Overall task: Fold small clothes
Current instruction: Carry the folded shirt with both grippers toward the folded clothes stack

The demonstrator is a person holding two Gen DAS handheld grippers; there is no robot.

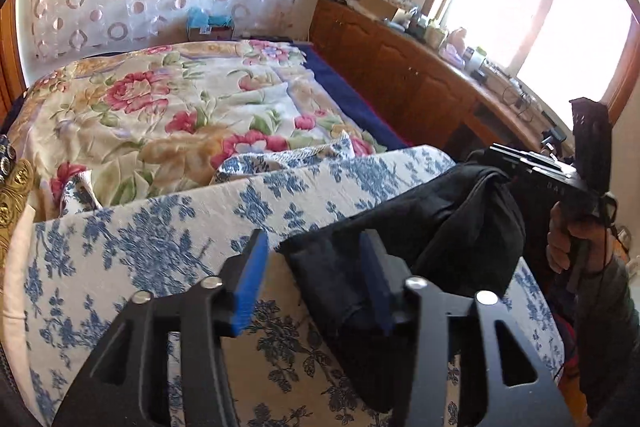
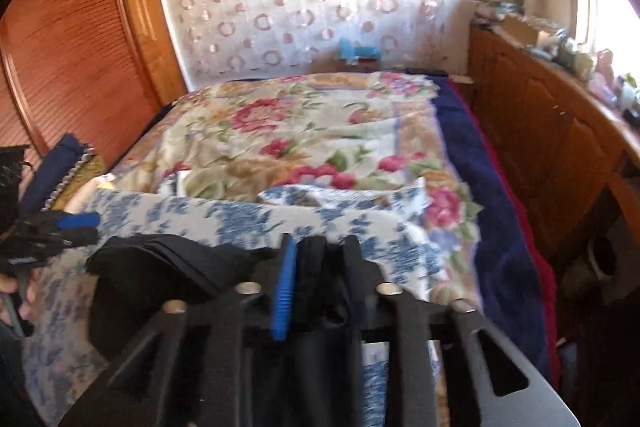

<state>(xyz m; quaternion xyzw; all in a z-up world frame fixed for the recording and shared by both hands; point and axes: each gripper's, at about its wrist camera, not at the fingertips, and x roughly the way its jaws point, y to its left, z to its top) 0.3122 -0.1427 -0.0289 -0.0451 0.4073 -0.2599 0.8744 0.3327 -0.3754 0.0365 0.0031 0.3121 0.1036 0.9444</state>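
Two grippers were in view over a bed, both near one black garment.

Left gripper: jaws stood wide apart, blue pads facing each other. No cloth was pressed between them. The left pad had only the blue-flowered cover behind it; the right finger overlapped the left end of the garment, but contact could not be confirmed. In the right wrist view the same gripper appeared at the far left, left of the garment and clear of it, with a hand on its handle.

Garment: it lay bunched and partly folded on the blue-flowered cover at the near end of the bed, in front of the rose-patterned quilt. Seen from the right wrist, the garment stretched from beside the left gripper across to the right gripper.

Right gripper: jaws stood narrow, with a fold of the garment between them. The picture was blurred, and whether the pads pressed the cloth could not be told. In the left wrist view this gripper sat at the right end of the garment, a hand on its grip.

Right of the garment, a wooden cabinet ran along the bed under a bright window.
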